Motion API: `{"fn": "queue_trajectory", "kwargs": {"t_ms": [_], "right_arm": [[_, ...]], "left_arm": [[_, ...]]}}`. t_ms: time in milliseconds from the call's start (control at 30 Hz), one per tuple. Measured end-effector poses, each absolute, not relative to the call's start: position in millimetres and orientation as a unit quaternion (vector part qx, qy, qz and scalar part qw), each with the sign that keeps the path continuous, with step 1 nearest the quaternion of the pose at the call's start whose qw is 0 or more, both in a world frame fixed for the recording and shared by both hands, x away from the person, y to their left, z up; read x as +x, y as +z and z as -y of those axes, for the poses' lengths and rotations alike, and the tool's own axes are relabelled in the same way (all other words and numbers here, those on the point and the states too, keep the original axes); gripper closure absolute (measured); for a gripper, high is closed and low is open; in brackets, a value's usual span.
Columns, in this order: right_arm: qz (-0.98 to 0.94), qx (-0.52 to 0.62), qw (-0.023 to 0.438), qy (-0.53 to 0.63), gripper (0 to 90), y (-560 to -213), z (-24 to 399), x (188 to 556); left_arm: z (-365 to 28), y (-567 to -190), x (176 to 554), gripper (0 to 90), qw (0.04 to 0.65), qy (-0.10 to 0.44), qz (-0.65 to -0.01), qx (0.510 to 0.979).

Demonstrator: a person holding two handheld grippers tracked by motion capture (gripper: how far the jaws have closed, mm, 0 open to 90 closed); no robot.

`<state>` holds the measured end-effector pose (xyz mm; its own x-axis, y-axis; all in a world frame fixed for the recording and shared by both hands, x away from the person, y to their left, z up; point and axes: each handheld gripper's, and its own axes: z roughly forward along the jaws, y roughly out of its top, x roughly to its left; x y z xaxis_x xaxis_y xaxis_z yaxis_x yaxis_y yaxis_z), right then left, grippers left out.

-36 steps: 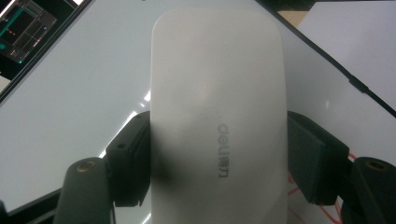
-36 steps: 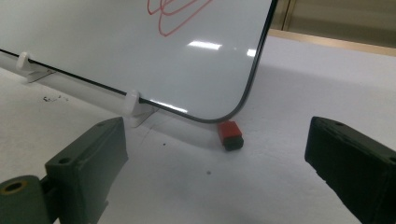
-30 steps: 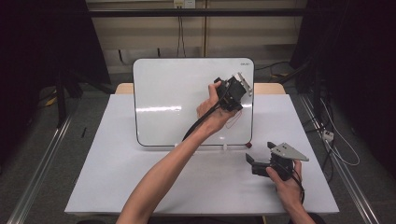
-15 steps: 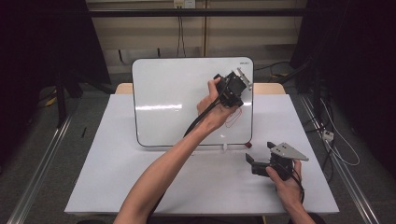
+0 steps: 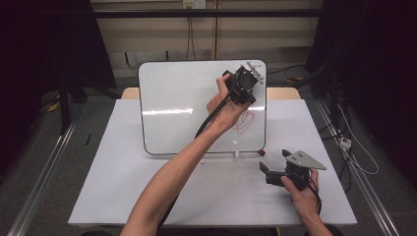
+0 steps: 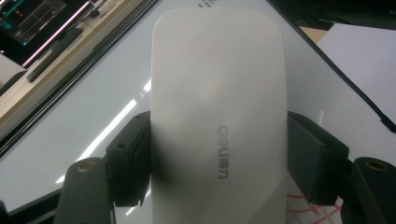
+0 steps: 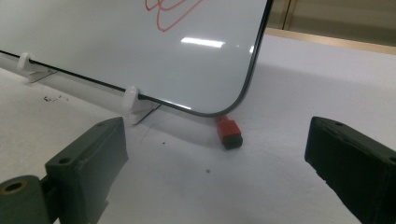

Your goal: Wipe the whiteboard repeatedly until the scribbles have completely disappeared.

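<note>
A white-faced whiteboard [image 5: 177,108] leans upright at the back of the table. A red scribble [image 5: 244,122] is drawn near its right edge and also appears in the right gripper view [image 7: 173,11]. My left gripper [image 5: 244,83] is up at the board's top right, above the scribble, shut on a white eraser [image 6: 217,116] whose back faces the camera. Both pads [image 6: 130,158] press the eraser's sides. My right gripper [image 5: 274,162] rests low over the table at the right, open and holding nothing, pointing toward the board's lower right corner.
A small red and black piece [image 7: 229,132] lies on the white table cover [image 5: 123,187] just under the board's lower right corner [image 5: 262,152]. White clips [image 7: 132,98] hold the board's bottom edge. Cables trail on the floor at the right.
The left gripper with the eraser has moved a little up the board, uncovering more of the red scribble. The right gripper has stayed still.
</note>
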<state>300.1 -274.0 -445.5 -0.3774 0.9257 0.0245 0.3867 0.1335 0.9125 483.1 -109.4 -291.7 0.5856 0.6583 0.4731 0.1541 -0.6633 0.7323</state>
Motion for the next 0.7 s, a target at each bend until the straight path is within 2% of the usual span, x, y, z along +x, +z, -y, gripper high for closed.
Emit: {"fn": "queue_trajectory", "kwargs": {"t_ms": [700], "right_arm": [[-0.693,0.474,0.296,0.455,5.7,-445,272,299]], "left_arm": [[98,-329,456,31.0,0.32,0.385,-0.204,0.841]]}}
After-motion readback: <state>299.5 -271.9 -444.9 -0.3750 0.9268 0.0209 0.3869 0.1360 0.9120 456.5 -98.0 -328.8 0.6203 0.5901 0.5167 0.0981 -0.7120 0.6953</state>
